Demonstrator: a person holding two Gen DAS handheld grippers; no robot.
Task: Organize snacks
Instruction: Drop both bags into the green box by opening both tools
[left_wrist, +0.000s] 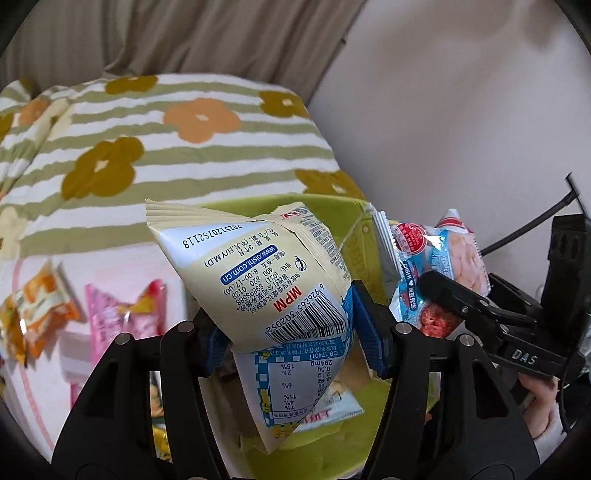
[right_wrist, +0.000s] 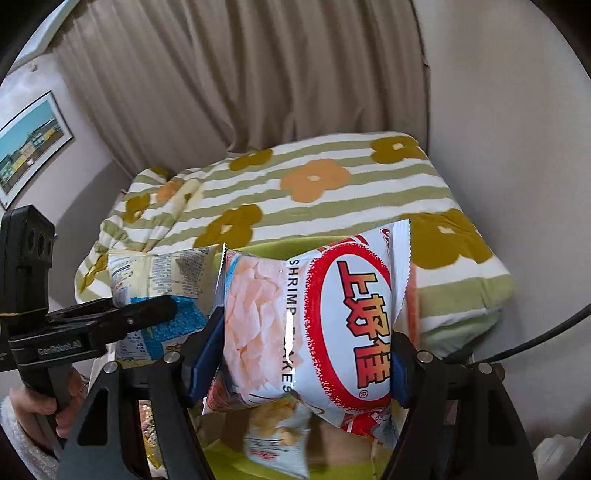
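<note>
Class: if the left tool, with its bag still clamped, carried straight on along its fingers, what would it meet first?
Probably the green bin: the left tool points down into it with its cream bag, and the packets lying inside would likely be touched first. Depth is hard to judge.

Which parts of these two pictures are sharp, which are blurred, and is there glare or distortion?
Left wrist view: the cream bag is sharp, its print readable; the packets at left are smeared; the black corners show fisheye bending. Right wrist view: the shrimp bag is sharp, with a white glare streak over its letters; the packet below it is blurred.
</note>
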